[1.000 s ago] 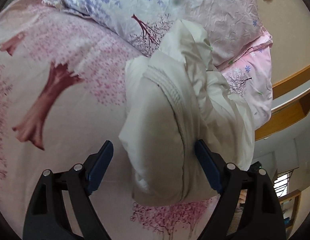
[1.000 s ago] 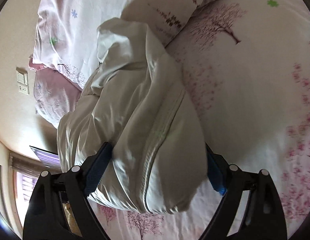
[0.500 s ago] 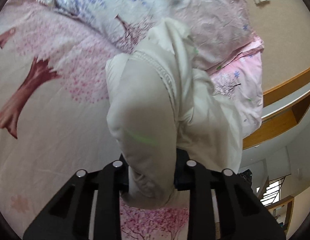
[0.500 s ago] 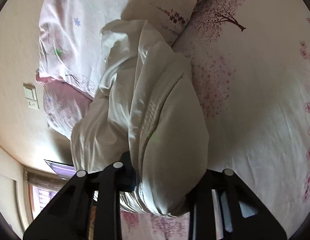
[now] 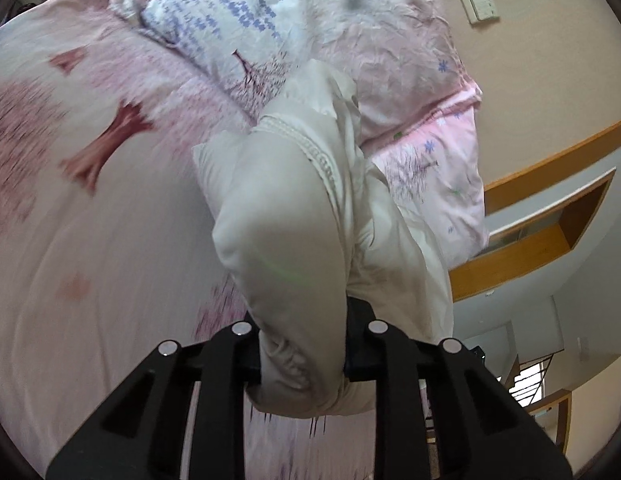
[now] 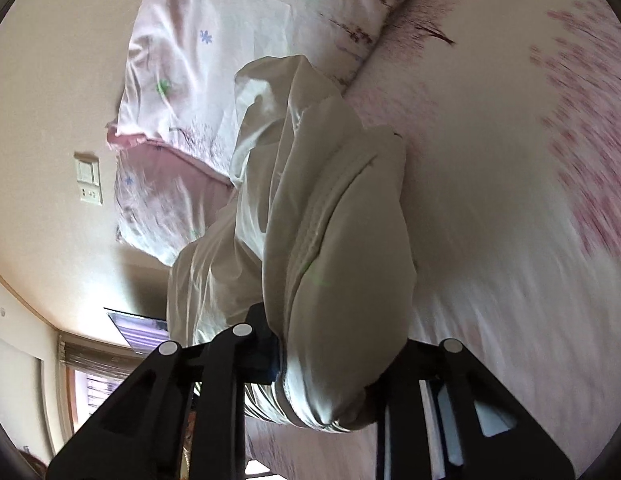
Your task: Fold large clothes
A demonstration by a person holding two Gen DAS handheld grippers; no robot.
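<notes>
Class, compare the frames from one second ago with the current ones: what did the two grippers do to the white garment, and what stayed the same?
Both grippers closed: the left gripper and right gripper, open around the white garment a second ago, now clamp bunched folds of it. The garment has shifted against the blurred floral bedsheet. The pillows stayed put.

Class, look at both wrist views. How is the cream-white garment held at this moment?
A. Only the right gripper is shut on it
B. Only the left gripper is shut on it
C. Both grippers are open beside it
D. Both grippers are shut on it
D: the left gripper and the right gripper each have their jaws closed on bunched fabric of the cream-white garment, above the floral bedsheet.
</notes>
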